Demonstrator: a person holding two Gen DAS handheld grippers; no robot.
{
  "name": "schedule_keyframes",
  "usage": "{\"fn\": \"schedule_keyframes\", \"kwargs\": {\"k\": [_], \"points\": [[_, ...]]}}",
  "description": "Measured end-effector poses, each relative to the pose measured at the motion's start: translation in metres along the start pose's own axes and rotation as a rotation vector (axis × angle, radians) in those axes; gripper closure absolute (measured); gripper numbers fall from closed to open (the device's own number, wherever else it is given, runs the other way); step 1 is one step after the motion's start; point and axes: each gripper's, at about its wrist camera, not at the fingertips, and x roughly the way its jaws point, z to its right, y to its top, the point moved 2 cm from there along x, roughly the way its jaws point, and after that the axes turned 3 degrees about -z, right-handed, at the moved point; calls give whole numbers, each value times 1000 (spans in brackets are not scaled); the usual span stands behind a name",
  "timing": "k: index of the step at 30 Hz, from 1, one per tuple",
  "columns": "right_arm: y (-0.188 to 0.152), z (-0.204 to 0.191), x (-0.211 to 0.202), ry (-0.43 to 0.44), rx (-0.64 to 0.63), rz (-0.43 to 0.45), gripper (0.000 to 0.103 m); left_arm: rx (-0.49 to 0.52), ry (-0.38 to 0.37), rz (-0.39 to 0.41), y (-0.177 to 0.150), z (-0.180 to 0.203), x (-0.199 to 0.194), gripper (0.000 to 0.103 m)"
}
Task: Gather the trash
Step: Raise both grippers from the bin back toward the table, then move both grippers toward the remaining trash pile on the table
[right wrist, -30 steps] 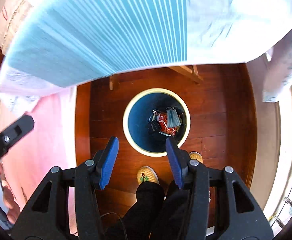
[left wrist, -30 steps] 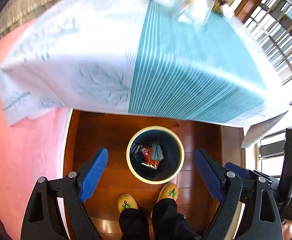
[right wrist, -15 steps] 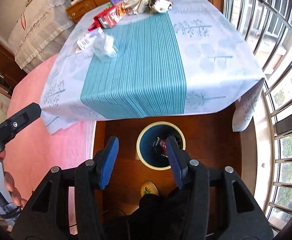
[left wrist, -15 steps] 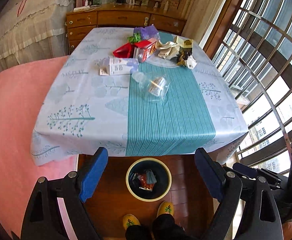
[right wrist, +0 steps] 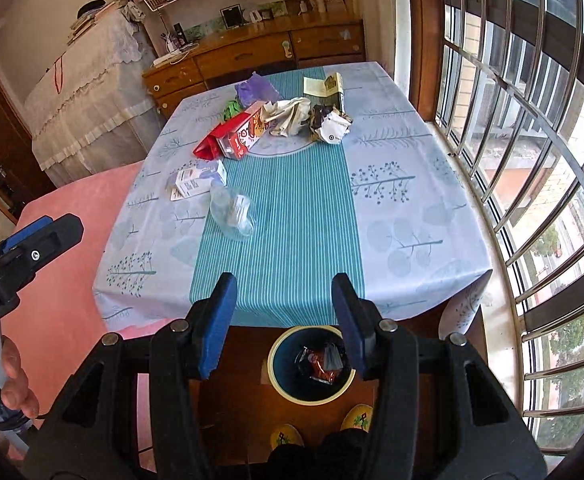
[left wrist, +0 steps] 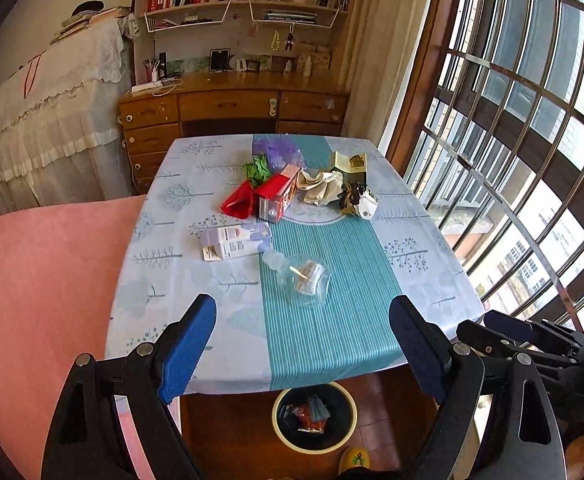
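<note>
Both the left gripper (left wrist: 301,354) and right gripper (right wrist: 284,320) gape empty (box (left wrist: 234,242) lettering unreadable).

Bright daylight from window (left wrist: 511,128), sharp, fisheye-curved edges

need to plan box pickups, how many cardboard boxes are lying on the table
2. The red box lies in the far pile beside the crumpled cream cloth; the white box lies nearer, left of the clear plastic bottle. Others may be hidden in the pile.
</note>
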Motion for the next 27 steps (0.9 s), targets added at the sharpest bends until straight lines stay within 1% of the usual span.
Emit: {"fn": "schedule_keyframes", "kwargs": {"k": [3, 8, 12, 17, 20, 24, 27], "points": [[15, -1, 6, -5, -14, 12, 57, 18, 18, 3, 14, 2, 5, 13], [45, 7, 30, 5, -23, 11, 57, 34, 49, -37, 33, 6, 34, 13], [78, 21, 65, 24, -36, -10, 57, 25, 61, -91, 49, 12, 75, 13], [129, 46, 129, 65, -44, -66, 57, 16, 82, -162, 77, 27, 141, 13], [159, 63, 167, 82, -61, -105, 57, -21, 73, -195, 98, 36, 181, 14], [195, 83, 217, 109, -77, -160, 56, -117, 52, -247, 122, 40, 238, 14], [218, 94, 256, 127, -91, -194, 52, -194, 55, -270, 138, 41, 275, 14]]}}
